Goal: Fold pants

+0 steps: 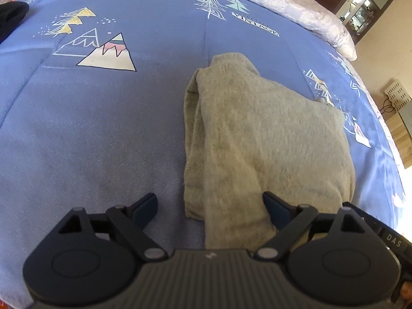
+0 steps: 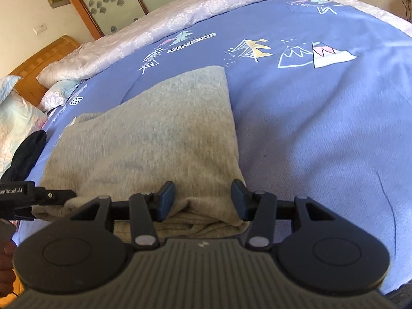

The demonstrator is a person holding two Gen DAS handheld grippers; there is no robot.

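The grey pants (image 1: 260,139) lie folded into a compact stack on the blue patterned bedspread (image 1: 103,128). They also show in the right wrist view (image 2: 159,139). My left gripper (image 1: 211,206) is open, its jaws wide apart over the near left edge of the stack, holding nothing. My right gripper (image 2: 203,198) is open, its jaws standing either side of the near right corner of the stack, not closed on the cloth. The left gripper's body (image 2: 28,198) shows at the left edge of the right wrist view.
A black garment (image 1: 13,15) lies at the far left of the bed, also in the right wrist view (image 2: 28,152). A pale quilt (image 2: 164,23) is bunched along the far side. Pillows (image 2: 15,118) and a wooden headboard (image 2: 43,54) are at the left.
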